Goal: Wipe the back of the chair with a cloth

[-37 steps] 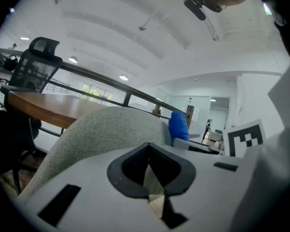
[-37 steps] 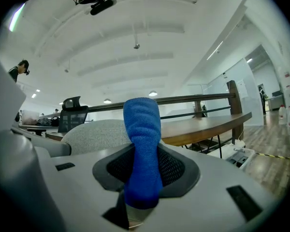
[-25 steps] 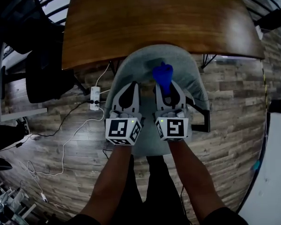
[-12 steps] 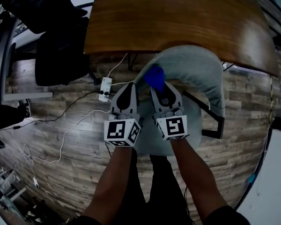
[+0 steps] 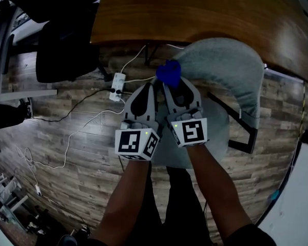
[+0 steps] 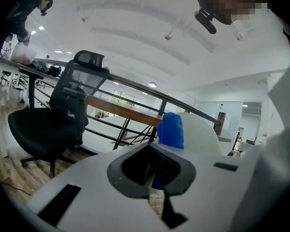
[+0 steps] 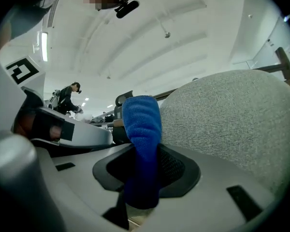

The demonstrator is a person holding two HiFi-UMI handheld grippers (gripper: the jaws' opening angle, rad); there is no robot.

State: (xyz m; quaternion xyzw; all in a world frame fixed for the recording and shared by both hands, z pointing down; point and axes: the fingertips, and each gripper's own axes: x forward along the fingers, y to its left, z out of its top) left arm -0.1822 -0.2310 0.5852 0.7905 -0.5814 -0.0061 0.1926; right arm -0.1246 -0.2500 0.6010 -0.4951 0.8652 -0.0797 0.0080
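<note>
Near the middle of the head view, the right gripper (image 5: 170, 88) is clenched on a blue cloth (image 5: 168, 72). The cloth sticks up past the gripper's tips at the left end of the grey chair back (image 5: 231, 65) (whether the two touch cannot be made out). The left gripper (image 5: 145, 90) lies just beside the right, jaws pressed together with nothing between them. The wooden tabletop (image 5: 195, 9) fills the top of the frame.

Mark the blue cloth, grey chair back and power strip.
blue cloth (image 7: 141, 124), right gripper view, fold above the jaws.
grey chair back (image 5: 231, 68), head view, middle of its fabric.
power strip (image 5: 116, 93), head view, middle of its white body.
</note>
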